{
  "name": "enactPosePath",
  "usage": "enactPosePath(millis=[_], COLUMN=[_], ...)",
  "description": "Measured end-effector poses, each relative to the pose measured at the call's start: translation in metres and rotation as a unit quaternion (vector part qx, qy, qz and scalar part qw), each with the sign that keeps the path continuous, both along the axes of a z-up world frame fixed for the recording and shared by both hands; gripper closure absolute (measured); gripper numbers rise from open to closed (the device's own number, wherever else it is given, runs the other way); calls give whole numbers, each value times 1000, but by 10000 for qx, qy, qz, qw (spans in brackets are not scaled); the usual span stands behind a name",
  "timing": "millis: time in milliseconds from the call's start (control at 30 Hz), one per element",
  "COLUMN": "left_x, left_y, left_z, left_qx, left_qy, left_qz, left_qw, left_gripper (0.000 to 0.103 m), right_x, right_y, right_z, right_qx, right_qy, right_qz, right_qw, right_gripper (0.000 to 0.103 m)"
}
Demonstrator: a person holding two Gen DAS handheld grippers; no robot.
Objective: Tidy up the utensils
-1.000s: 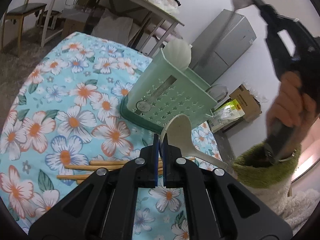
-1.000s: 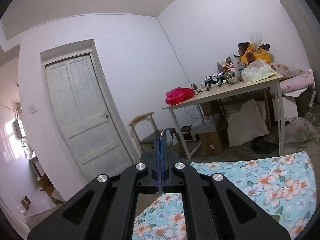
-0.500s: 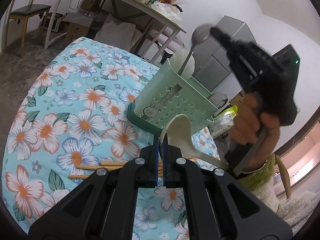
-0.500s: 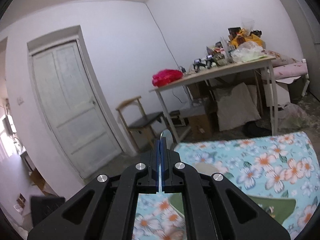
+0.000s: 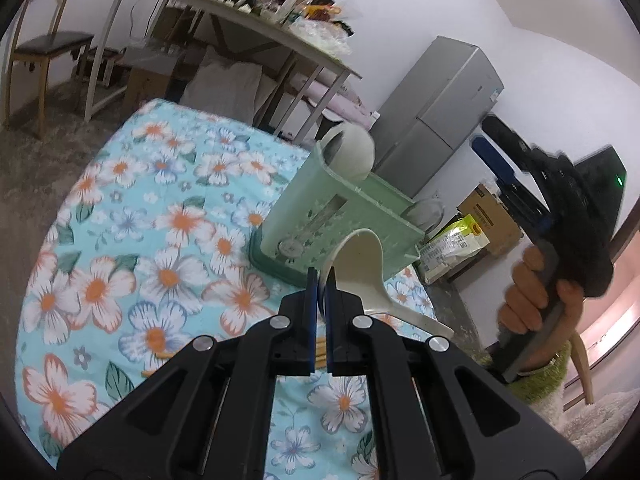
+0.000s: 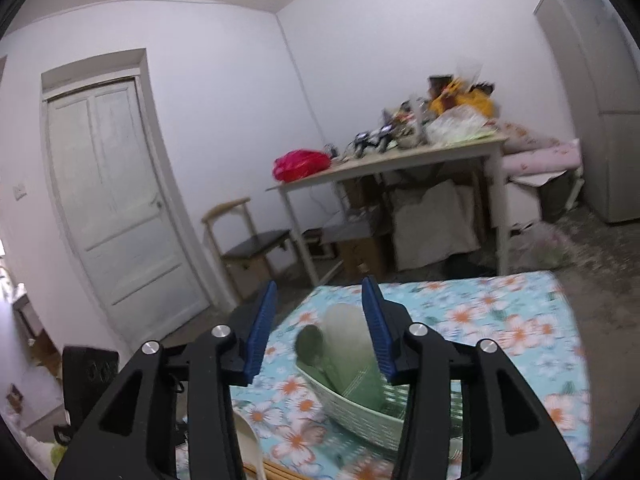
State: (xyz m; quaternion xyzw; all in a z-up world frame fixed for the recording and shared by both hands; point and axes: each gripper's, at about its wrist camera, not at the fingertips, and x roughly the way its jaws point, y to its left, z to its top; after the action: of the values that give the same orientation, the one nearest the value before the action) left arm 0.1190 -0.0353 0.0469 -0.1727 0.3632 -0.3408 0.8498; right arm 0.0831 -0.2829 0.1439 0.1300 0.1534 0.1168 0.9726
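The left gripper (image 5: 319, 280) is pinching the rim of a cream ladle (image 5: 360, 264), its blue pads clenched almost together on the bowl's edge; the ladle's handle is running off to the right, past the table's near right corner. The right gripper (image 6: 319, 320) is hovering above the green caddy (image 5: 320, 216), its jaws opening with nothing between them. In the right wrist view the two blue pads are standing well apart, framing the caddy's far end from above. A hand (image 5: 532, 300) in a green cuff (image 5: 532, 380) is gripping that tool's handle, off the right edge of the table. The caddy is sitting on the floral cloth (image 5: 120, 240) near the table's far right edge, tilted in the fisheye, with a pale spoon bowl (image 5: 352, 152) rising over its far end and a metal spoon bowl (image 5: 428, 212) showing at its right end. Chopsticks (image 5: 320, 348) are lying on the cloth just under the left gripper, mostly hidden by it. The left and middle of the cloth are lying bare, giving wide room on that side; the right side is crowded, with the caddy, ladle and right tool close together. Beyond the cloth's far edge are standing a desk (image 5: 240, 24), a chair (image 5: 44, 48) and a fridge (image 5: 440, 120). A door (image 6: 112, 200) is showing in the right wrist view.
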Motion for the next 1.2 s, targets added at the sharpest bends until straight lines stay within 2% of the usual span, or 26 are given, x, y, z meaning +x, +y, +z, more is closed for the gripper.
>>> enactPosePath(millis=[100,200,300,400,533,667,767,800,967,1033,1067,1200], left_x=[0,1,3,5,1,-7,-13,-16,-28,-34,-36,-49], left_y=[-3,-9,-19,-28,-47,-74,-100,-113,-149,-163,-172,-192], left_z=[12,27,46,68,99,117,118,115,105,101,97,90], left_qx=[30,45,98,75,186,636,1096,1364,2096,2403,2591,3036], left_qy=[-237,-519,-845,-1185,-1828,-2486,-2922,-3131,-3685,-3956,-4123,-4526], left_qz=[-20,-81,-147,-244,-297,-239,-211,-165,-83,-46,-33,-52], left_qw=[9997,9986,9963,9926,9825,9662,9498,9397,9057,8864,8734,8385], left_gripper=[101,101,101,101,101,101,101,101,101,101,101,101], right_x=[-20,-40,-48,-60,-69,-75,-75,-75,-76,-76,-75,-75], right_y=[-9,-16,-26,-38,-49,-52,-56,-57,-61,-61,-61,-62], right_z=[1,-17,-40,-65,-78,-76,-73,-74,-84,-89,-92,-99], right_qx=[-354,-768,-745,-443,-215,-249,-172,-156,73,120,133,186], right_qy=[40,426,868,1294,1424,1305,1252,1264,1362,1423,1450,1514], right_qz=[-461,-1049,-1290,-1418,-1503,-1593,-1572,-1570,-1490,-1446,-1432,-1388], right_qw=[9983,9906,9850,9804,9781,9782,9794,9794,9794,9791,9789,9785], right_gripper=[48,40,39,39,38,37,37,37,37,37,37,37])
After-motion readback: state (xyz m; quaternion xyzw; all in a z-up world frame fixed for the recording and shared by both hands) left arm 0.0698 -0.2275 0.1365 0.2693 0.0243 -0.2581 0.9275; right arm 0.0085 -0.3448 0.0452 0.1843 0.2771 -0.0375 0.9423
